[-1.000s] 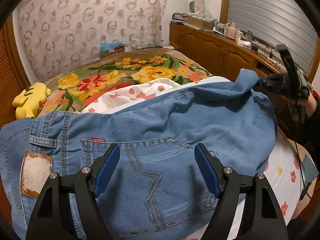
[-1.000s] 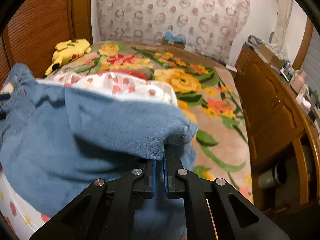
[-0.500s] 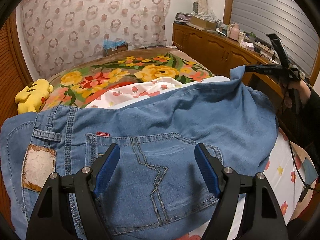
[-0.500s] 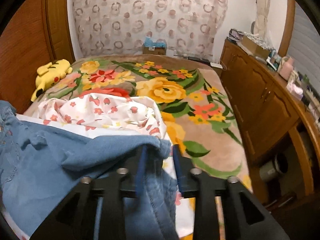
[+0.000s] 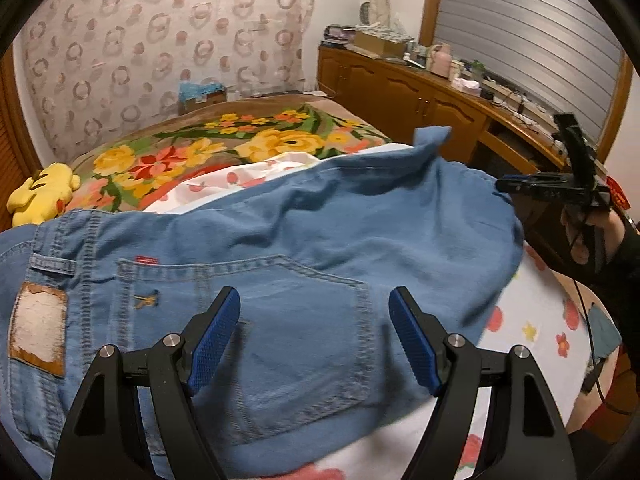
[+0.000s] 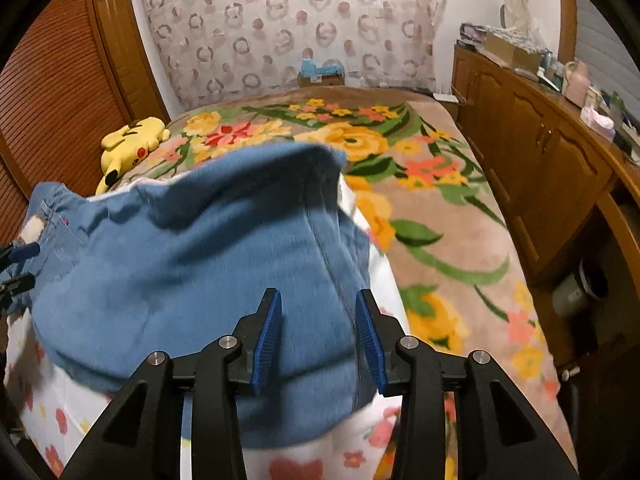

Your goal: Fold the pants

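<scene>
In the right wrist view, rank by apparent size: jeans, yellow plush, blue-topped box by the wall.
1. jeans, by far the largest, though nearest the camera.
2. yellow plush.
3. box, smallest looking, but farthest away, so its real size against the plush is unsure.

1. My left gripper (image 5: pixel 314 336): black angular frame, two fingers faced with ribbed blue pads (image 5: pixel 216 336).
2. Four round silver screws (image 5: pixel 173 339) sit on its linkage, two per side.
3. My right gripper (image 6: pixel 319 334): same black frame, same ribbed blue pads (image 6: pixel 269 336), four silver screws (image 6: pixel 227 341).
4. From the left view, the right unit shows a black body with an upright black mount (image 5: pixel 578 152).
5. My right hand (image 5: pixel 588 236) wears a black sleeve (image 5: pixel 624 268).
6. A thin black cable (image 5: pixel 588 320) hangs below that hand.
</scene>
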